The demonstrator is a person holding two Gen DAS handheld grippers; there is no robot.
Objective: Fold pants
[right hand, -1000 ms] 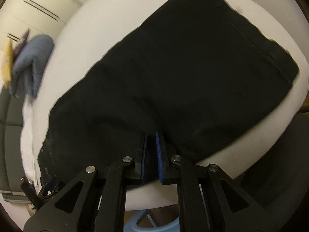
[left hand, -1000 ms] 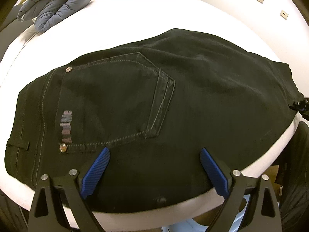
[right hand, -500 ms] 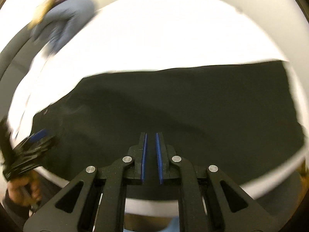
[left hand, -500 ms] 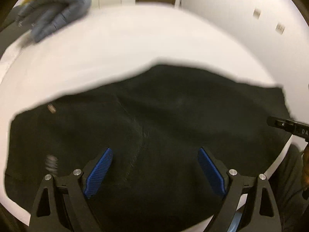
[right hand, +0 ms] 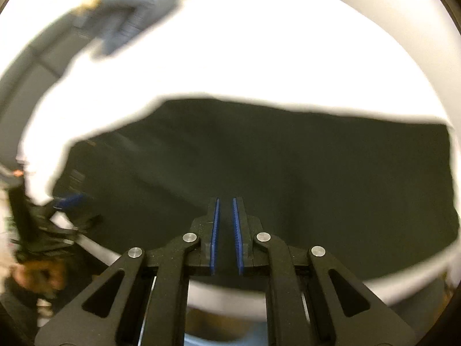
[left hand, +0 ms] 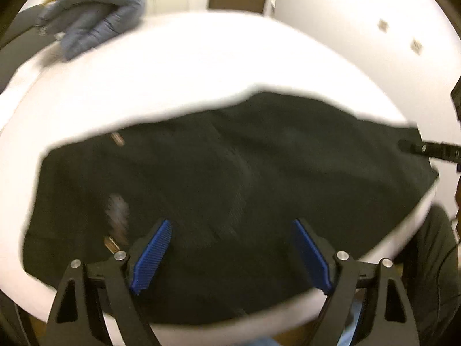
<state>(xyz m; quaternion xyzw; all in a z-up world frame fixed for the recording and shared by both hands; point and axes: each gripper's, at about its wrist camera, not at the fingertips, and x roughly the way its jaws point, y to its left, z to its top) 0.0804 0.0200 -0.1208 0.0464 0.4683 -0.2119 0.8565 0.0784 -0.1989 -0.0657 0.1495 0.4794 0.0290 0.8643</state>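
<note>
I hovered my left gripper (left hand: 230, 252) wide open, its jaws just closing a little with only air between them, and the right gripper (right hand: 226, 230) nearly shut and empty, above the black pants (left hand: 230, 178) (already folded compact on the white table (left hand: 187, 66), I reckoned), ready to tidy.

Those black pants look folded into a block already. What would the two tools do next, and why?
Probably lower the open left tool onto the pants' near edge for another fold, or to set them aside. Its jaws have just been closing slightly with nothing between them; the right tool is shut and empty. The pants lie flat on the white table.
</note>
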